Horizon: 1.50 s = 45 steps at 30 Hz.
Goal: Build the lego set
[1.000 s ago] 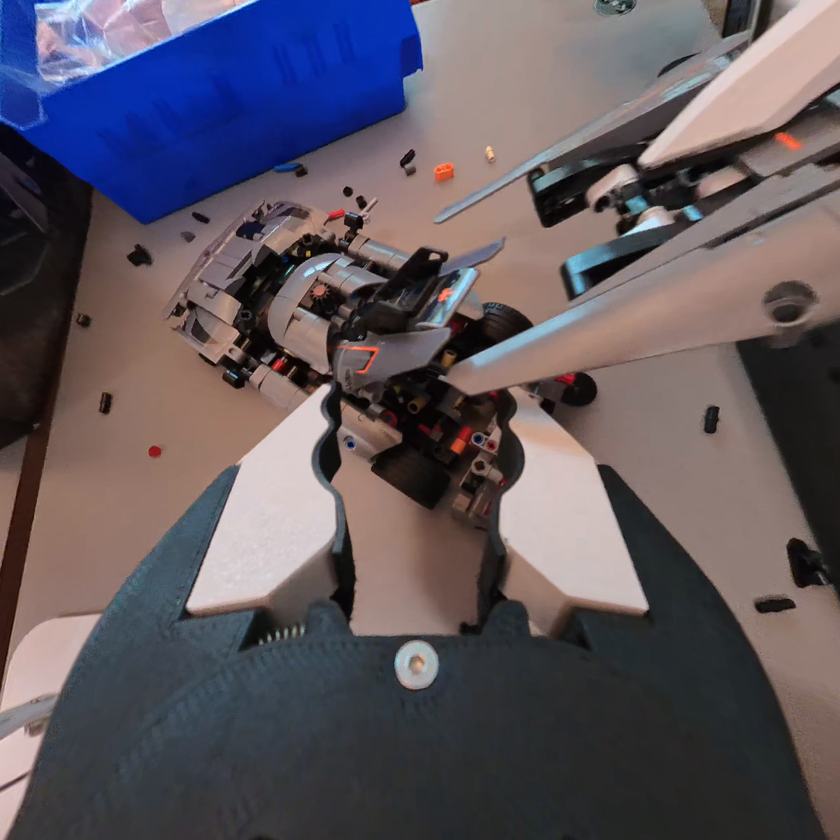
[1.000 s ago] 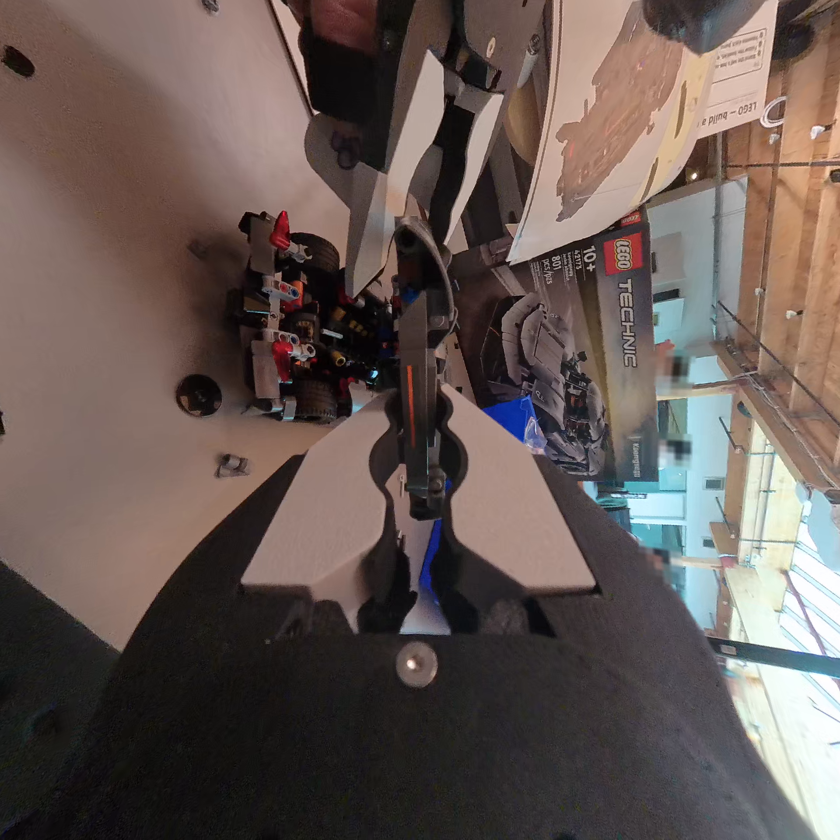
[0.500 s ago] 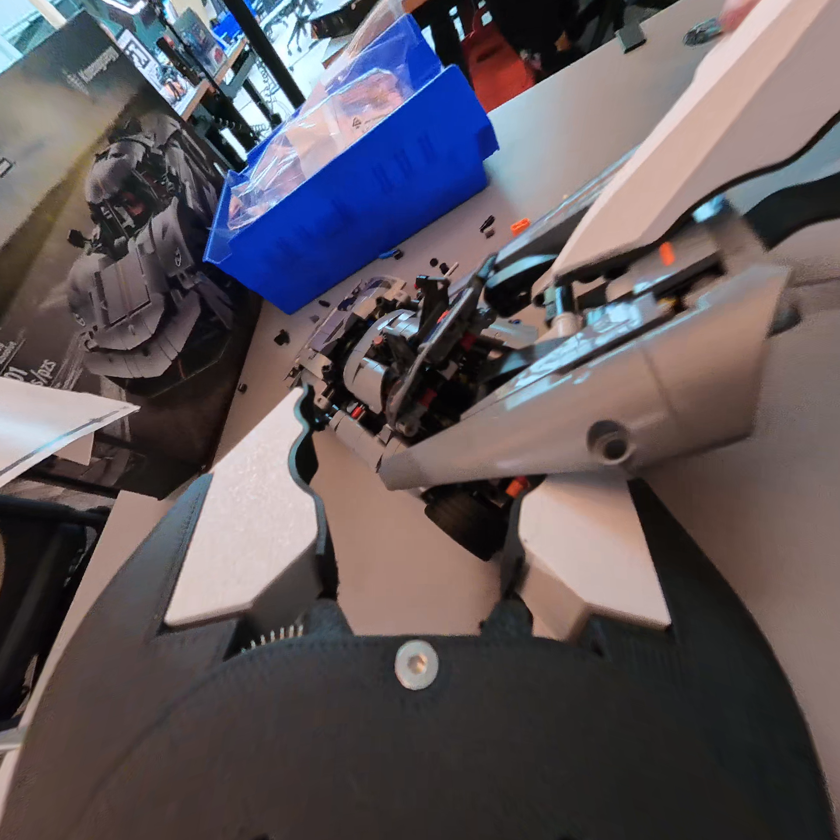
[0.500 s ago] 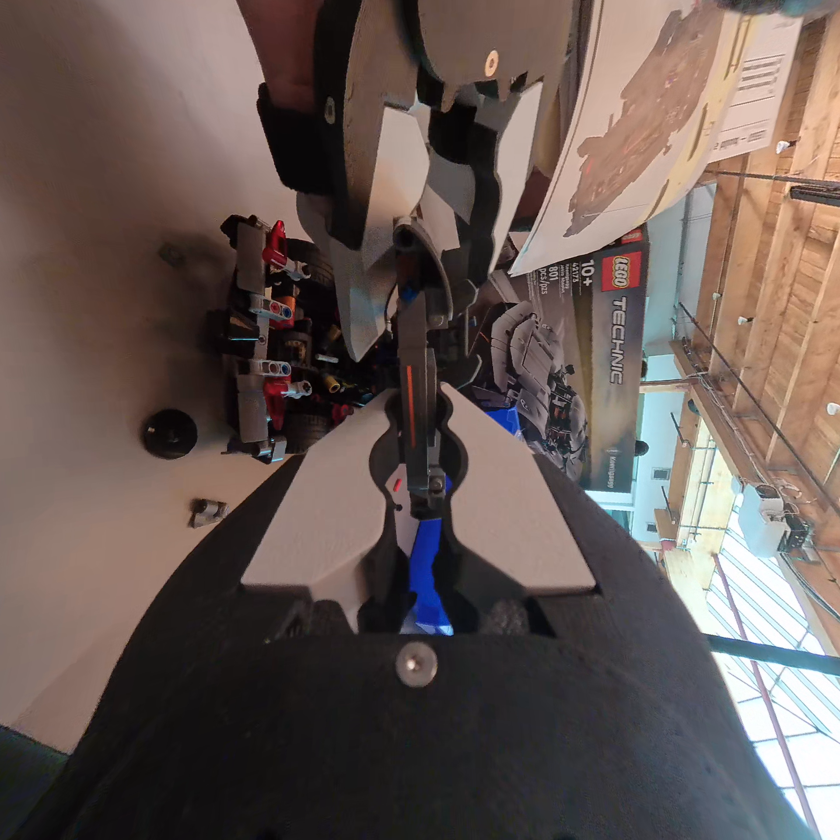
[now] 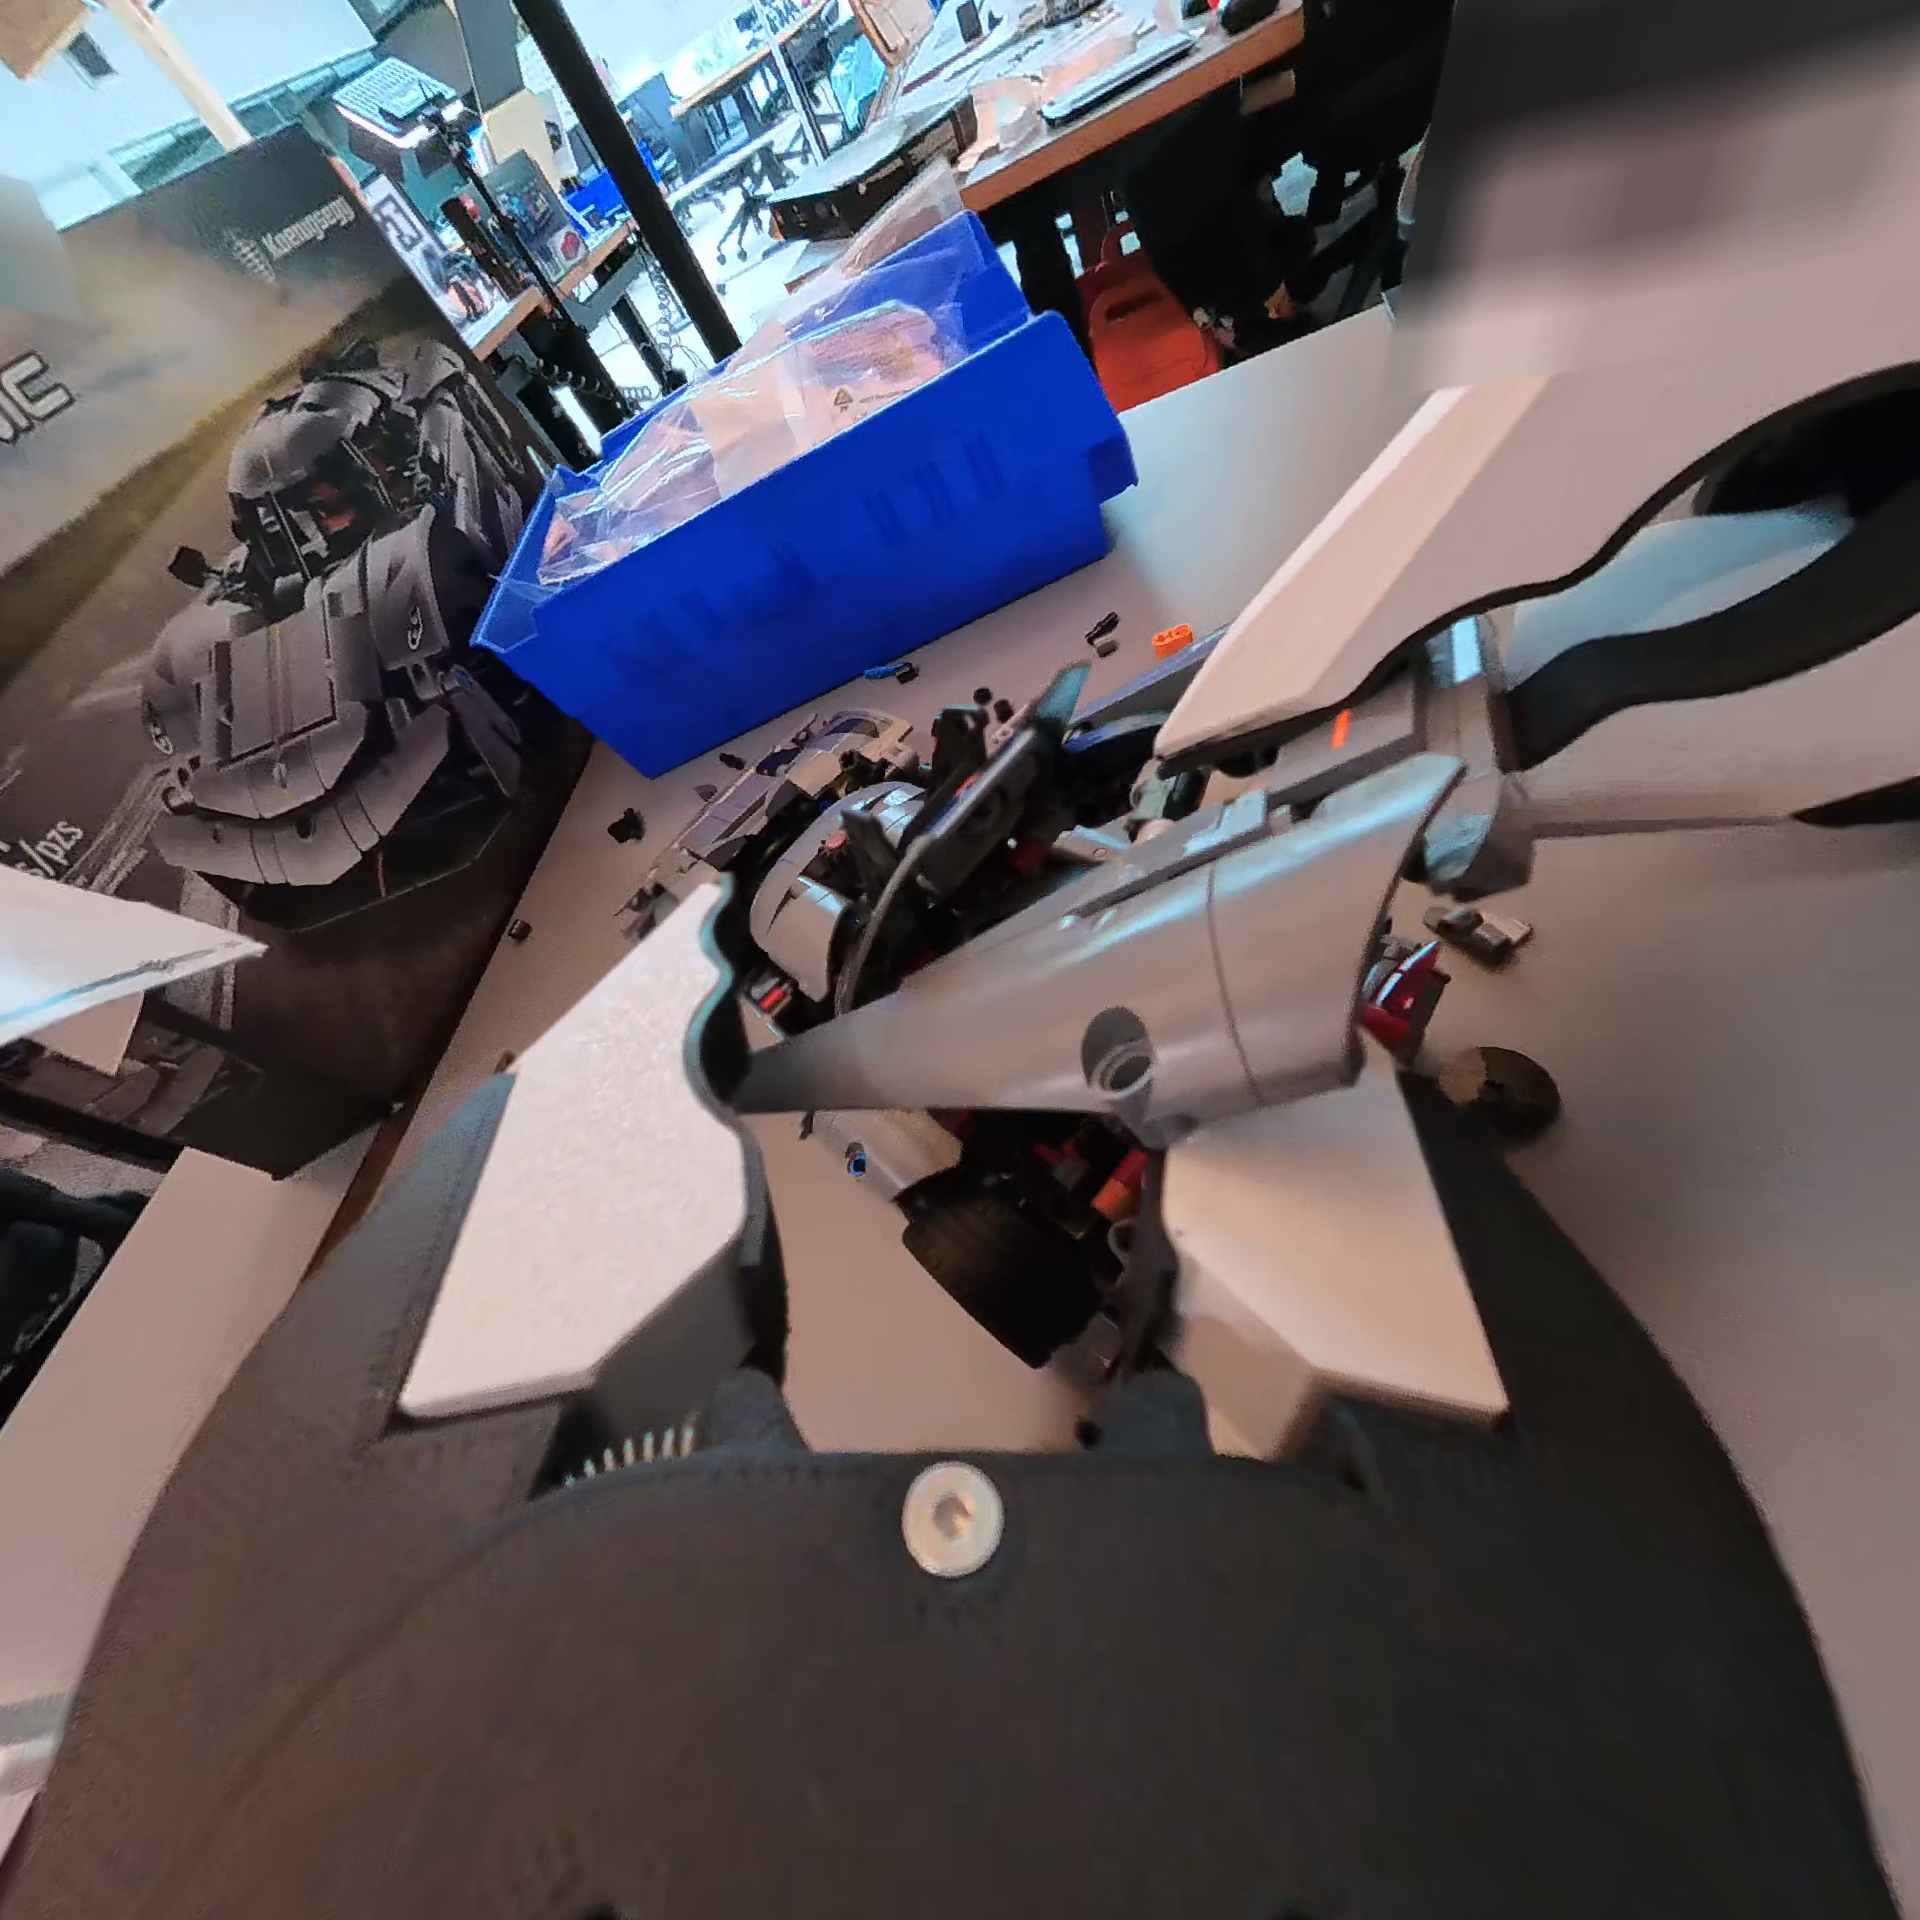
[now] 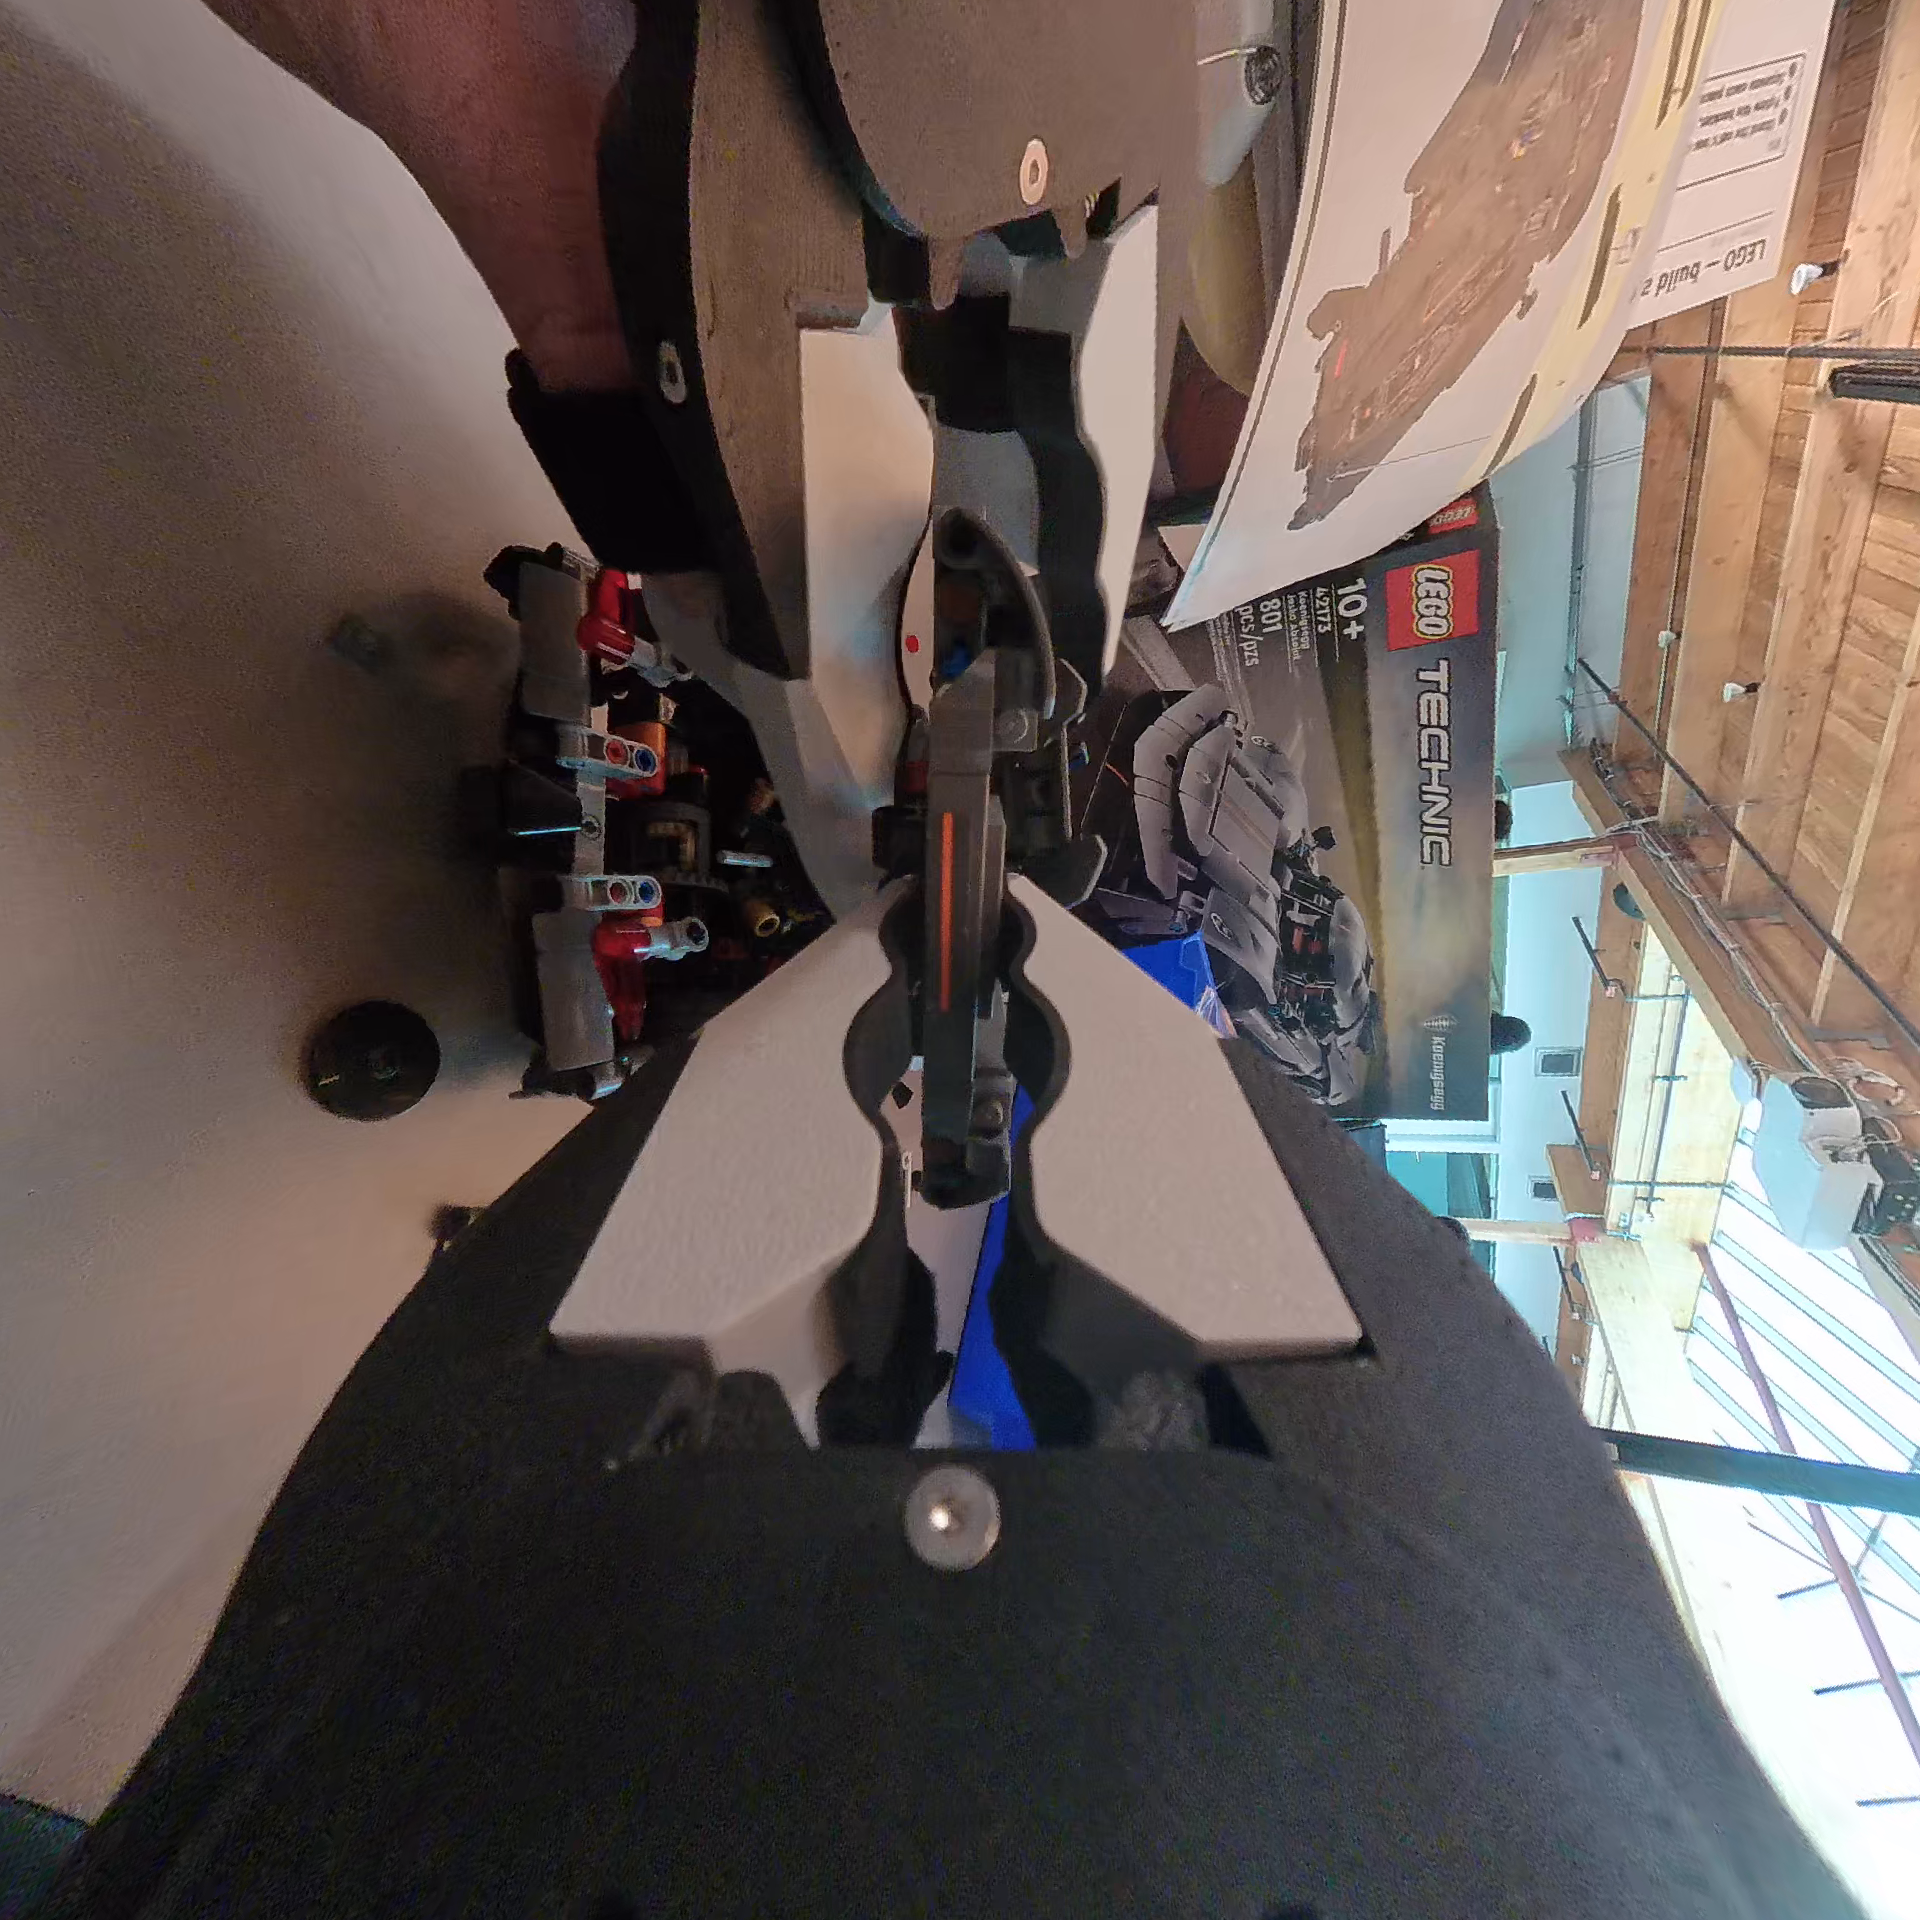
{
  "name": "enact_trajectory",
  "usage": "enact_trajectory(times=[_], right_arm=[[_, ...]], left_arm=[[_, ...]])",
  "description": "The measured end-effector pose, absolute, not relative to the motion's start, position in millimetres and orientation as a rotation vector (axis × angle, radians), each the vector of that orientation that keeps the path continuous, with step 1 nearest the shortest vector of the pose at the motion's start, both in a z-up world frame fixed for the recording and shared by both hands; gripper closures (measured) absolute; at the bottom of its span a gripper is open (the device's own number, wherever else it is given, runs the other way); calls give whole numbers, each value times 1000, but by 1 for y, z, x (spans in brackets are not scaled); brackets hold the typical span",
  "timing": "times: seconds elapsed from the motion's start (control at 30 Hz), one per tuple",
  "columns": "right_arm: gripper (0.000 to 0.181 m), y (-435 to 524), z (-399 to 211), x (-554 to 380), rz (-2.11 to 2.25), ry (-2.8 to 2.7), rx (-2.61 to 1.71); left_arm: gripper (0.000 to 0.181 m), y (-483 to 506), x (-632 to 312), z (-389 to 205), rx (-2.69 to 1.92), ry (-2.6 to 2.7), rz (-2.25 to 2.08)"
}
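Fitting the grey panel [image 6: 961, 935], clamped in the right gripper [image 6: 956, 997], needs steady alignment at the car's [image 5: 831, 883] 3 o'clock flank while the left gripper [image 5: 935, 1101] stays spread.

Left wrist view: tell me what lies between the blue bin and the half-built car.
Bare table dotted with small loose pieces: black pins and a blue one near the blue bin, before the half-built car. The left wrist view shows it.

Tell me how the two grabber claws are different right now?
The right gripper is shut on a long grey panel piece with an orange stripe; the left gripper is open, holding nothing. The right gripper holds its piece above the half-built grey toy car; the left gripper's fingers straddle the car's rear. Both have pale wavy-edged fingers on black bodies.
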State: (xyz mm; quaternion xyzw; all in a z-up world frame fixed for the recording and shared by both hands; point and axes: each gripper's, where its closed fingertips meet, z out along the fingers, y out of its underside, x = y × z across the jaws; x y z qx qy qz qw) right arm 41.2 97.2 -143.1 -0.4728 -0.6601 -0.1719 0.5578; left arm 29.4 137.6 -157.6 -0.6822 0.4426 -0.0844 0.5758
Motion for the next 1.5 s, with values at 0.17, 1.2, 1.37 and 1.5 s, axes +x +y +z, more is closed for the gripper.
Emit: enact_trajectory(times=[0.17,1.2,1.37,1.5], right_arm=[[172,97,-144,40,-404,-1563,-1111],[170,103,-146,34,-372,-1584,-1156],[166,103,-142,34,-346,-1565,-1154],[159,104,-138,36,-306,-1541,-1160]], left_arm=[[123,141,25,-160,-1604,1016,-190],[143,143,28,-162,-1524,1045,9],[143,144,26,-163,-1525,1035,27],[144,144,26,-162,-1518,1031,38]])
